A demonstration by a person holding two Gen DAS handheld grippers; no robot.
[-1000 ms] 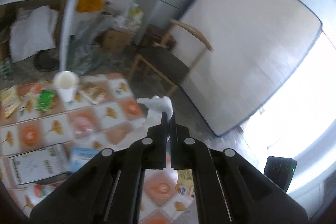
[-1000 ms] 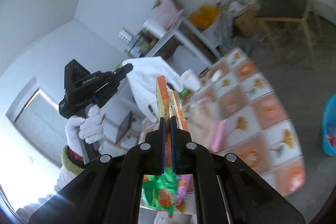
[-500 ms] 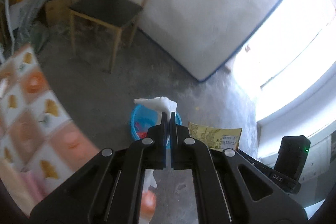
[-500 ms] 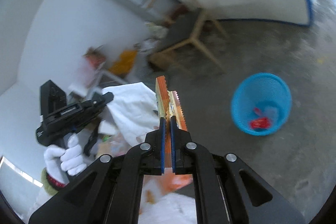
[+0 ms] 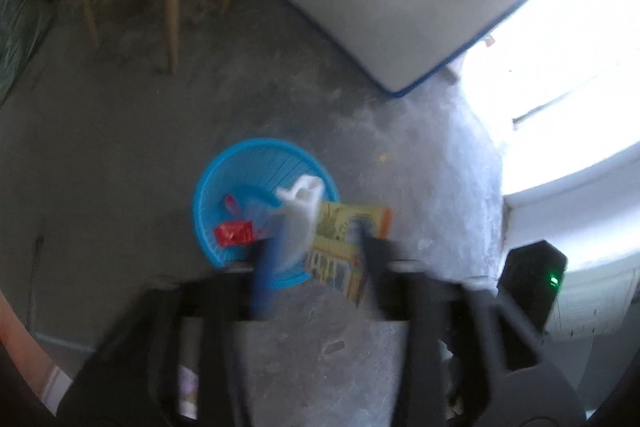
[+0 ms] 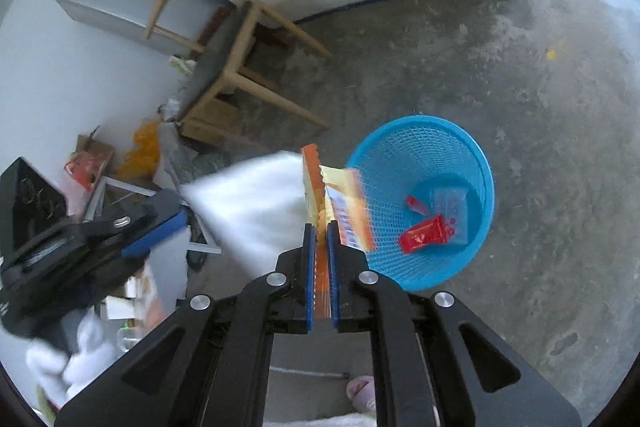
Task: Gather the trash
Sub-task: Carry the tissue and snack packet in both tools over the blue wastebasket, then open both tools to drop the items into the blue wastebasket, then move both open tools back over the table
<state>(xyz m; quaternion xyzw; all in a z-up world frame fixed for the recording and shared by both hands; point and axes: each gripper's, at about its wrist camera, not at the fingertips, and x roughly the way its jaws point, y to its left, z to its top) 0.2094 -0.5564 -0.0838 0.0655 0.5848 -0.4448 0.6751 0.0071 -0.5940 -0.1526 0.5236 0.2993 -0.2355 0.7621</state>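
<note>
Between the fingers of the left gripper [image 5: 318, 247], whose jaws have just been opening, a white tissue [image 5: 298, 211] hangs loose over the blue basket [image 5: 224, 179] below. Ahead of the right gripper [image 6: 320, 247], that basket [image 6: 476, 163] sits slightly to its right; its jaws, just parting a little, still have the yellow-orange wrapper [image 6: 320, 195] between them.

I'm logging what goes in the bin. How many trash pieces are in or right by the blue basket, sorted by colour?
White, tissue: 1
Yellow-orange, snack packet: 1
Red, wrapper pieces inside the blue basket: 2
Clear bluish, bag inside it: 1
Total: 5
</note>
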